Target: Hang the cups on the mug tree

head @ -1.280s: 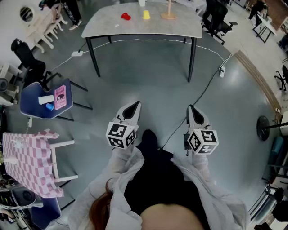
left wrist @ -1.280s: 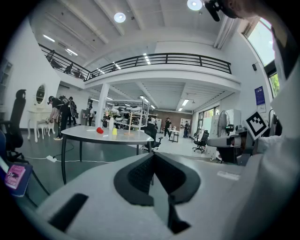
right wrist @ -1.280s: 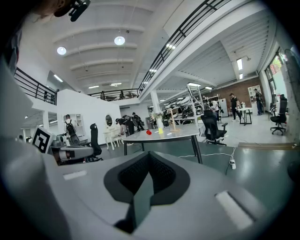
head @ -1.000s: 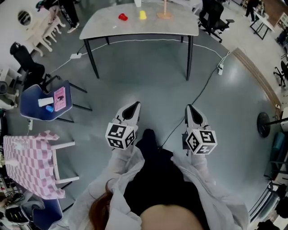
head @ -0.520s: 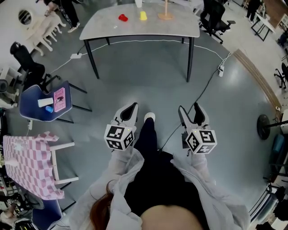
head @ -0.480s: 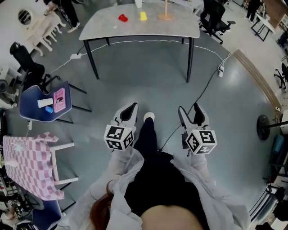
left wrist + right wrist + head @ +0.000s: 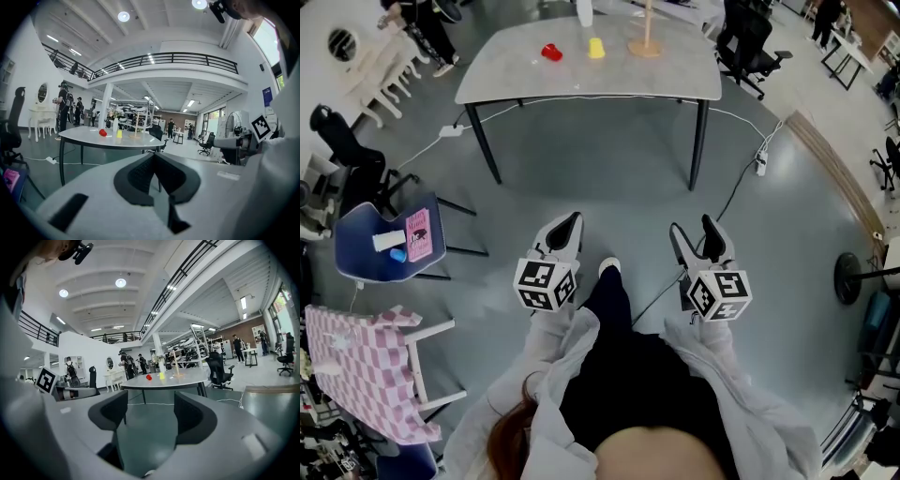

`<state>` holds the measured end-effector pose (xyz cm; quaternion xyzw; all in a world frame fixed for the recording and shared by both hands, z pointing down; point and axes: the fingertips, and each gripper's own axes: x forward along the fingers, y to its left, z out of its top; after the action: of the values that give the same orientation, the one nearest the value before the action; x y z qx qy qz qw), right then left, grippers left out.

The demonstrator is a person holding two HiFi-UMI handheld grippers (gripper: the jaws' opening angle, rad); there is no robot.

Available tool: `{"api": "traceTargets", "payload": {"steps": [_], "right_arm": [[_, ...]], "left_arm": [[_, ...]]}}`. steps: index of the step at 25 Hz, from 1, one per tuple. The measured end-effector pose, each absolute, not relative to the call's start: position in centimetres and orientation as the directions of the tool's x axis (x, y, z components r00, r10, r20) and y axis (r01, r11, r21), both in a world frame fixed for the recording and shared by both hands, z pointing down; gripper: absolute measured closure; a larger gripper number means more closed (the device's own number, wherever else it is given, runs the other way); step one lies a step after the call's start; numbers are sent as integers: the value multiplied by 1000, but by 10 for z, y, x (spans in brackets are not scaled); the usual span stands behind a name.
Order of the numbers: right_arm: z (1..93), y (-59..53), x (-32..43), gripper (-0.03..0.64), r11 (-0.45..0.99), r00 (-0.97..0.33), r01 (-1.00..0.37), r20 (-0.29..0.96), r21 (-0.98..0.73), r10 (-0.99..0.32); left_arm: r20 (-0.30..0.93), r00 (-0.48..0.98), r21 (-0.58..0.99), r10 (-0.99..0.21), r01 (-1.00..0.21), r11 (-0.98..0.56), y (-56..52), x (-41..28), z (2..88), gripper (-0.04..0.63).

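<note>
Only the head view shows the layout from above. The table (image 7: 516, 70) sits at the top of the frame with the red cup (image 7: 551, 52), yellow cup (image 7: 596, 48) and mug tree (image 7: 647, 37) in a row. A blue chair (image 7: 366, 248) and a pink checked cloth (image 7: 356, 361) are at the left edge.

The gripper views show instead a balcony (image 7: 168, 58) and ceiling lights. In them the cups (image 7: 102, 133) and tree (image 7: 176, 366) are small and far off, on the table, neither cup hung.

Both grippers are held side by side in the lower middle of the head view, well apart from the table and pointing towards it. The left gripper (image 7: 572, 218) has its jaws pressed together, empty. The right gripper (image 7: 693, 228) has just opened; its jaws stand apart with only floor between them.
</note>
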<state>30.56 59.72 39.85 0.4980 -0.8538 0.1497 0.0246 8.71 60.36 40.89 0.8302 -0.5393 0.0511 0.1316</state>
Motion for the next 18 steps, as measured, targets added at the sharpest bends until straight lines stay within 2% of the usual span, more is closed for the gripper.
{"api": "traceTargets", "payload": {"steps": [18], "right_arm": [[390,383,223,313,462,-509,-853,195,-243,-838]], "left_arm": [[208,495,171,-843,-867,-467,388,27,396,592]]}}
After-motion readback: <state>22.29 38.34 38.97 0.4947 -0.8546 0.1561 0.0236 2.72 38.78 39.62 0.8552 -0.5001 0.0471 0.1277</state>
